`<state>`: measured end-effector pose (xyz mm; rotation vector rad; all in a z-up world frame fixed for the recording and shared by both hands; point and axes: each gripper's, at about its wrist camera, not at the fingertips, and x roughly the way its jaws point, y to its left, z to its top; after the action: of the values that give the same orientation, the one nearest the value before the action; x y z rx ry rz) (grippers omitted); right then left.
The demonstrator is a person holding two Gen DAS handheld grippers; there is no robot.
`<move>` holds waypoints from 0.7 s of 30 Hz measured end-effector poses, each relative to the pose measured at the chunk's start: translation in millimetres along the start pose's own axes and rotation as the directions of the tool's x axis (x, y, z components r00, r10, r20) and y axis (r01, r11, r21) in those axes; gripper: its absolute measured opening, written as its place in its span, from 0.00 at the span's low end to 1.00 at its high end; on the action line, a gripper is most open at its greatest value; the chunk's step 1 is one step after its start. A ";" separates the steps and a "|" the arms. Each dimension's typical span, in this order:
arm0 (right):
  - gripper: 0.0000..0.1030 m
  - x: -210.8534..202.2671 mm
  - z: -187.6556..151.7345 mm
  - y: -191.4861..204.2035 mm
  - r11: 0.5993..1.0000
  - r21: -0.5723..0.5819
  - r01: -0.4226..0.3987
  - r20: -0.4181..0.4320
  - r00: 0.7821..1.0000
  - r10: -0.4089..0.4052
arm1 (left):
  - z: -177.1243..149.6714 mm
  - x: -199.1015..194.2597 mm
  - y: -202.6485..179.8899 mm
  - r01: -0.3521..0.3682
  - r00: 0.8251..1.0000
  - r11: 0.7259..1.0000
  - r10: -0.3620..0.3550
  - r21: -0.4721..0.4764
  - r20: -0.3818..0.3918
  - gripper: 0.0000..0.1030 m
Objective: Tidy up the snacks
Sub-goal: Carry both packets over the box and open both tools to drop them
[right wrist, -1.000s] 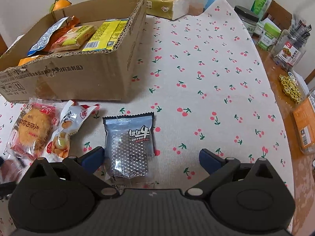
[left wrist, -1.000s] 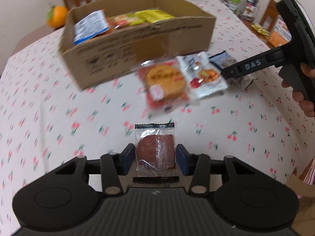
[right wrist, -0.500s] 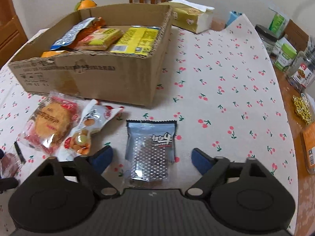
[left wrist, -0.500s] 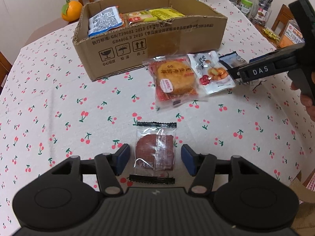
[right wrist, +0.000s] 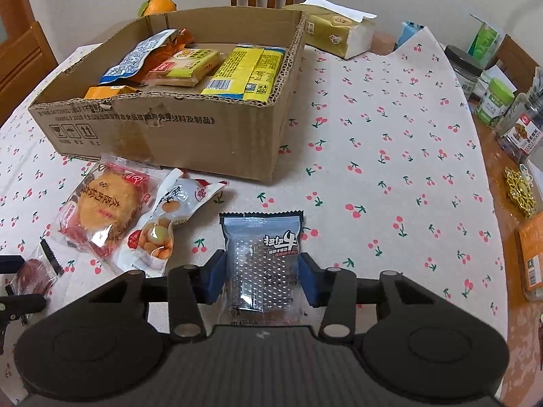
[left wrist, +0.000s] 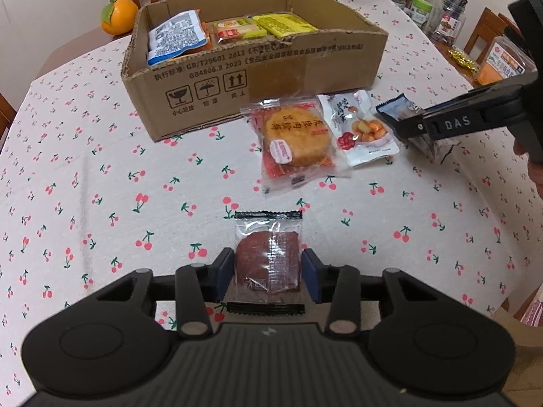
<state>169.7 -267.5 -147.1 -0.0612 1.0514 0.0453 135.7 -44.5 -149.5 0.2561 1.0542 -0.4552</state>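
My left gripper [left wrist: 268, 271] is shut on a clear packet with a dark red meat slice [left wrist: 268, 257], just above the cherry-print cloth. My right gripper [right wrist: 261, 273] is shut on a grey-blue snack packet [right wrist: 261, 254]; it also shows in the left wrist view [left wrist: 412, 125]. A round golden cake packet [left wrist: 295, 139] and a white packet with orange balls [left wrist: 359, 125] lie side by side in front of the cardboard box [left wrist: 258, 78]. The box [right wrist: 163, 129] holds several snack packets.
An orange [left wrist: 118, 17] sits behind the box. A tissue pack [right wrist: 336, 34] lies beyond the box's right corner. Jars [right wrist: 495, 101] and an orange box [right wrist: 532, 251] stand along the right table edge. Wooden chairs ring the table.
Both grippers' jaws have narrowed onto their packets: the left on the meat slice packet, the right on the grey-blue packet. Both views have pulled back from the box.
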 end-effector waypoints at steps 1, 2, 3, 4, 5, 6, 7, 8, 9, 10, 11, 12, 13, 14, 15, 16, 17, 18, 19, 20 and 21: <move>0.49 -2.5 -0.2 -0.4 1.000 -0.003 -0.004 -0.003 1.000 0.004 | 0.7 -1.1 0.1 0.003 1.000 1.000 -0.003 0.003 -0.002 0.41; 0.49 -4.5 -0.4 -0.7 1.000 -0.009 -0.005 -0.005 1.000 0.004 | 1.6 -2.5 0.2 0.003 1.000 1.000 -0.003 0.005 -0.003 0.41; 0.49 -6.6 -0.6 -0.7 1.000 -0.016 -0.004 -0.007 1.000 0.004 | 2.6 -4.3 0.7 0.004 1.000 1.000 -0.004 0.008 -0.005 0.41; 0.49 -8.9 -0.3 -1.1 1.000 -0.022 -0.005 -0.009 1.000 0.005 | 3.5 -6.2 0.9 0.006 1.000 1.000 -0.006 0.009 -0.006 0.41; 0.49 -11.5 0.0 -1.6 1.000 -0.025 -0.006 -0.011 1.000 0.006 | 4.6 -9.0 1.5 0.010 1.000 1.000 -0.010 0.012 -0.004 0.41; 0.49 -14.4 0.3 -2.2 1.000 -0.027 -0.006 -0.011 1.000 0.006 | 5.5 -11.7 1.7 0.010 1.000 1.000 -0.010 0.018 -0.002 0.41; 0.49 -18.0 0.8 -2.8 0.999 -0.032 -0.009 -0.009 1.000 0.009 | 6.8 -14.5 1.8 0.006 1.000 1.000 -0.006 0.026 -0.001 0.41; 0.49 -21.6 1.7 -3.7 0.999 -0.036 -0.013 -0.008 1.000 0.013 | 7.9 -17.9 2.0 0.004 1.000 0.999 -0.004 0.033 0.000 0.41; 0.49 -25.3 3.0 -4.7 0.999 -0.038 -0.016 -0.005 1.000 0.016 | 8.9 -21.6 2.6 0.005 1.000 0.999 -0.005 0.038 0.002 0.41; 0.49 -28.5 4.3 -5.3 0.999 -0.040 -0.020 -0.003 1.000 0.020 | 10.0 -24.8 3.3 0.006 1.000 0.999 -0.006 0.040 0.001 0.41; 0.49 -32.0 6.0 -6.0 0.999 -0.043 -0.027 -0.003 1.000 0.026 | 11.3 -28.0 3.7 0.010 1.000 0.999 -0.010 0.040 -0.002 0.41; 0.49 -35.2 7.9 -6.2 0.998 -0.049 -0.027 -0.005 1.000 0.027 | 12.5 -31.8 4.3 0.015 1.000 0.999 -0.015 0.040 -0.001 0.41; 0.49 -39.1 10.0 -6.1 0.998 -0.053 -0.030 -0.004 1.000 0.030 | 14.0 -36.2 4.6 0.021 1.000 0.999 -0.021 0.042 0.000 0.41; 0.49 -43.9 12.5 -6.0 0.997 -0.063 -0.038 0.001 0.999 0.038 | 15.2 -39.1 5.3 0.024 1.000 0.999 -0.024 0.044 0.000 0.41; 0.49 -48.5 15.4 -5.8 0.996 -0.070 -0.045 0.006 0.999 0.046 | 16.7 -42.6 5.4 0.025 1.000 0.999 -0.025 0.048 0.001 0.41; 0.49 -53.2 18.6 -5.6 0.996 -0.078 -0.052 0.012 0.999 0.053 | 18.6 -46.4 5.4 0.026 1.000 0.998 -0.026 0.054 0.002 0.41; 0.49 -58.5 22.6 -4.9 0.994 -0.090 -0.059 0.019 0.998 0.061 | 20.7 -50.2 5.8 0.029 1.000 0.998 -0.030 0.057 0.005 0.41; 0.49 -63.5 26.6 -4.0 0.993 -0.102 -0.062 0.027 0.998 0.065 | 22.6 -53.6 6.3 0.035 0.999 0.998 -0.036 0.058 0.007 0.41; 0.49 -68.1 31.1 -3.0 0.991 -0.114 -0.065 0.037 0.997 0.070 | 24.8 -57.2 6.7 0.041 0.999 0.997 -0.042 0.059 0.010 0.41; 0.49 -72.6 36.3 -1.9 0.989 -0.129 -0.069 0.044 0.996 0.076 | 27.2 -60.8 7.1 0.046 0.999 0.997 -0.047 0.061 0.015 0.41; 0.49 -75.6 41.1 -0.8 0.987 -0.141 -0.072 0.053 0.995 0.081 | 29.8 -63.5 7.3 0.048 0.999 0.997 -0.050 0.062 0.019 0.41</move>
<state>167.8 -265.9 -61.1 -0.1452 0.9908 0.1892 136.0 -35.3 -79.6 0.2802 1.0296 -0.5340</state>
